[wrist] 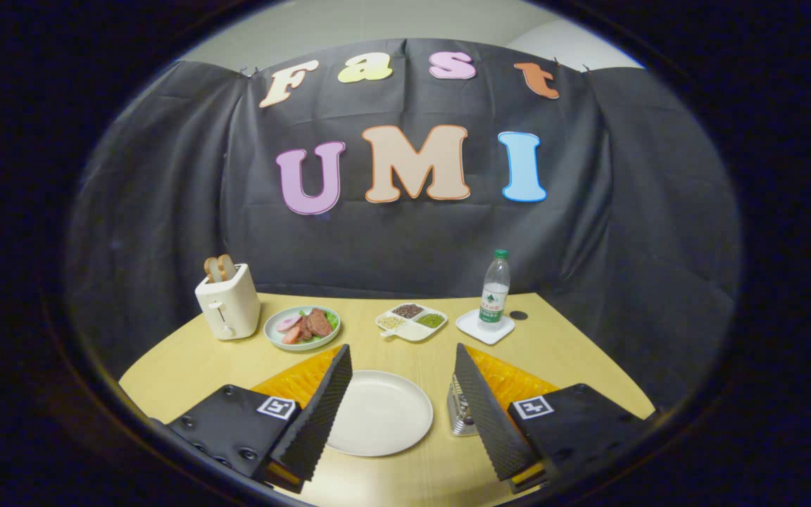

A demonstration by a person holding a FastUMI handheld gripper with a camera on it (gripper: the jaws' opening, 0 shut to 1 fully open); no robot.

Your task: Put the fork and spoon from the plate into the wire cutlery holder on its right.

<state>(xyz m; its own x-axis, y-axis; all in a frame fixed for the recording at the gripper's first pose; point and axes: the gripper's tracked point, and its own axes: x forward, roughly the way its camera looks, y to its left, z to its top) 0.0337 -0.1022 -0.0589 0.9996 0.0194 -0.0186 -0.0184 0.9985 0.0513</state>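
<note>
Gripper view: my tool [403, 394] hangs open over the bare plate [384, 415], holder [459, 415] behind my right finger; I judge nothing remains to grip.

A cream plate [381, 412] sits on the pale wood-grain counter [560, 352]. The toaster [228, 307] is cream too. The cutlery holder [460, 415] looks silvery, though it is mostly hidden.

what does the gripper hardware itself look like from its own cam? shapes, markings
The gripper has two long flat fingers with ribbed, sawtooth-textured inner faces, tapering toward the tips. Each sits on a black boxy carriage with round screw holes, and each carriage carries a square black-and-white fiducial marker. Orange ridged panels show behind both fingers. No cables visible. The fingers stand wide apart.
</note>
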